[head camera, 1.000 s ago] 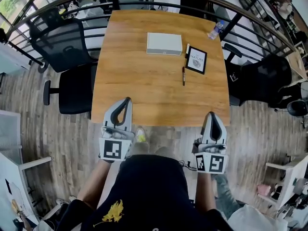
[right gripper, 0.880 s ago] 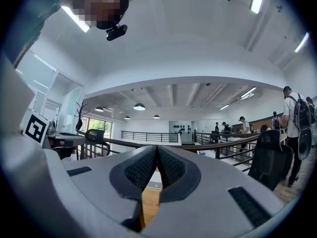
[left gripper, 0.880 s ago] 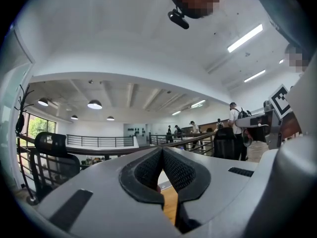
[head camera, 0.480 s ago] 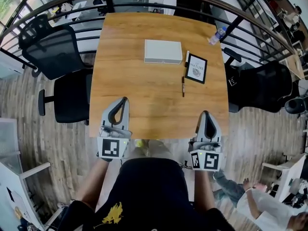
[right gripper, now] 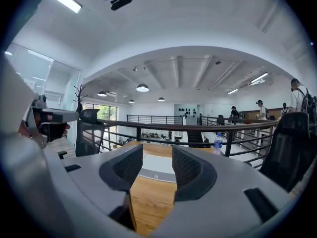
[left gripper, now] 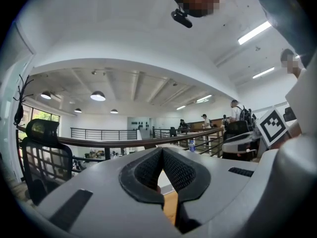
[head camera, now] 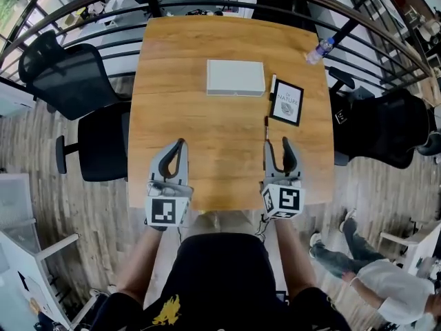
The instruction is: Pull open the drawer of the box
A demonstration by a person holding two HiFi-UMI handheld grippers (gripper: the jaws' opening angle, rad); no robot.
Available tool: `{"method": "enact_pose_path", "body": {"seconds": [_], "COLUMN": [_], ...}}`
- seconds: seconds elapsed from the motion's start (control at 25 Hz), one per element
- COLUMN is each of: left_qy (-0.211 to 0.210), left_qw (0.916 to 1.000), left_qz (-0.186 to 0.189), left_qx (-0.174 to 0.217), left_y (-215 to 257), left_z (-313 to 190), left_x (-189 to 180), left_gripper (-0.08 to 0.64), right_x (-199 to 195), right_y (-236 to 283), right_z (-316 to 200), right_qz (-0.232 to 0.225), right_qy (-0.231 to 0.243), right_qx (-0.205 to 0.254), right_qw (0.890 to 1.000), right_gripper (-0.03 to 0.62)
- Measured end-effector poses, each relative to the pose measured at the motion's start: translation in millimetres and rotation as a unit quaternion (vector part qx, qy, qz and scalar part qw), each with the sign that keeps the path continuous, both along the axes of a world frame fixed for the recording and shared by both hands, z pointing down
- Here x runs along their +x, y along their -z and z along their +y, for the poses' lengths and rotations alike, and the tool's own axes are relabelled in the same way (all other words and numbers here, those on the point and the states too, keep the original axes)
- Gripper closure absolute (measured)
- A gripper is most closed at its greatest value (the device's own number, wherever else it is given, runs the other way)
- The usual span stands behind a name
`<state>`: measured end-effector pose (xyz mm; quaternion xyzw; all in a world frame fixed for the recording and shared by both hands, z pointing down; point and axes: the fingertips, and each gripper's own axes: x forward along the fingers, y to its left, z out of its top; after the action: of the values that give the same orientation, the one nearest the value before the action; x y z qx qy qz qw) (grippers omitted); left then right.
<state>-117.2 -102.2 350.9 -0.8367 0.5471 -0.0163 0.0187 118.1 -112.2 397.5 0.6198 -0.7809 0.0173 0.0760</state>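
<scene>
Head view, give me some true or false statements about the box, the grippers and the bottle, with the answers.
1. The white box lies on the far half of the wooden table. True.
2. The right gripper grips the box. False: its fingers are opening with nothing between them, over the table's near half.
3. The fingers of the left gripper are together. True.
4. The water bottle stands next to the left gripper. False: it is at the table's far right corner.

Head view looks steeply down; gripper views skim shared table toward the box.
</scene>
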Motion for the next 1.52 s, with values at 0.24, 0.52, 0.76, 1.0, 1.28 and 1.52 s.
{"method": "enact_pose_path", "body": {"seconds": [0.24, 0.52, 0.76, 1.0, 1.28, 1.52], "left_qy": [0.002, -0.001, -0.007, -0.01, -0.006, 0.003], "left_qw": [1.0, 0.9998, 0.9991, 0.9987, 0.9977, 0.9971], "left_qz": [0.004, 0.007, 0.004, 0.002, -0.002, -0.001], "left_qx": [-0.009, -0.018, -0.042, -0.05, -0.068, -0.077], "left_y": [-22, -44, -66, -79, -96, -106], "left_z": [-25, -46, -56, -68, -75, -80], "left_x": [7, 12, 18, 24, 18, 13], "left_gripper": [0.551, 0.551, 0.55, 0.55, 0.551, 0.551], "right_x": [-10, -24, -30, -40, -51, -55], "right_y": [-57, -124, -186, -245, -287, -291], "right_z": [-50, -108, -154, -193, -234, -251], "right_qz": [0.004, 0.005, 0.01, 0.028, 0.035, 0.034], "right_qy": [0.001, -0.007, -0.021, -0.024, -0.034, -0.035], "right_qx": [-0.036, -0.074, -0.103, -0.139, -0.167, -0.163], "right_qw": [0.999, 0.997, 0.994, 0.99, 0.985, 0.985], "right_gripper": [0.401, 0.399, 0.399, 0.399, 0.41, 0.423]}}
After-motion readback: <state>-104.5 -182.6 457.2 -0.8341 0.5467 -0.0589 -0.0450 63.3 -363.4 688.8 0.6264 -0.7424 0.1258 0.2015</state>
